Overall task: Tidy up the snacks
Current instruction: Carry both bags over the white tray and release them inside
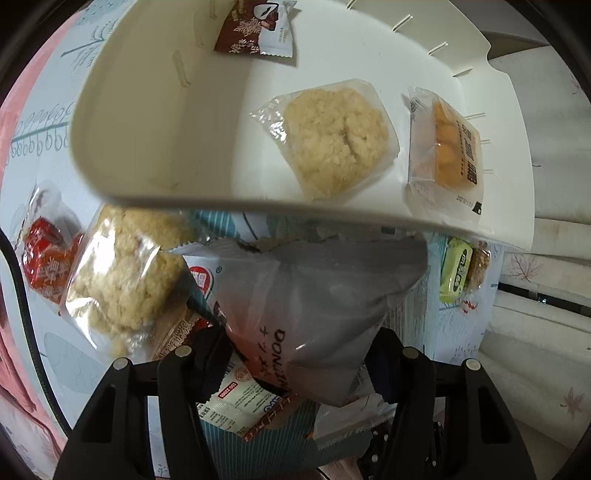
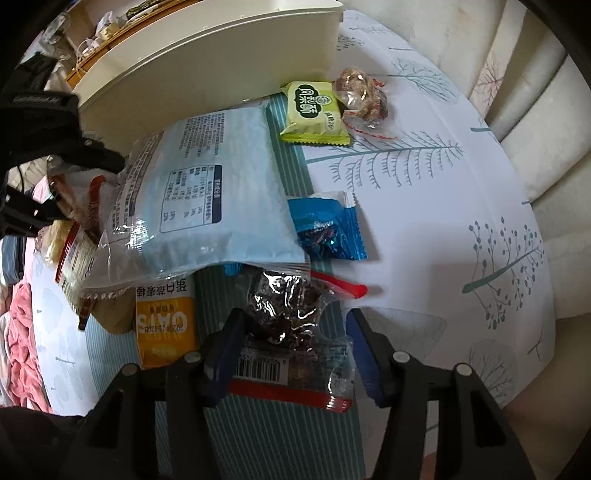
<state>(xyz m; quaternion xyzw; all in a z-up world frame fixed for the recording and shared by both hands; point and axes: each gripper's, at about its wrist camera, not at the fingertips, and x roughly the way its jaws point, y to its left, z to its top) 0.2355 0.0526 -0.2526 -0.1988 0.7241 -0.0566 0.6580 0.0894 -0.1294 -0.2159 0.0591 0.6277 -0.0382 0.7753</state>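
Observation:
My left gripper [image 1: 299, 354] is shut on a large pale blue bag [image 1: 314, 306], whose end is raised off the tablecloth; in the right wrist view the bag [image 2: 207, 192] rests on other snacks. My right gripper [image 2: 295, 347] points down, open, around a clear packet of dark snacks [image 2: 288, 314] with a red stripe and a barcode. Its blue pads [image 2: 225, 350] stand at the packet's two sides without squeezing it. A white tray [image 1: 166, 129] holds a brown chocolate packet [image 1: 255, 29], a crumbly cookie [image 1: 336, 140] and an orange snack packet [image 1: 450, 147].
On the tree-print tablecloth [image 2: 424, 221] lie a green packet [image 2: 314, 110], a clear packet of nuts [image 2: 364, 94], a blue packet [image 2: 325, 225] and a yellow oat packet [image 2: 166, 325]. Another crumbly cookie [image 1: 122, 280] and a red packet [image 1: 40, 258] lie left. Cream cushions [image 2: 535, 129] border the right.

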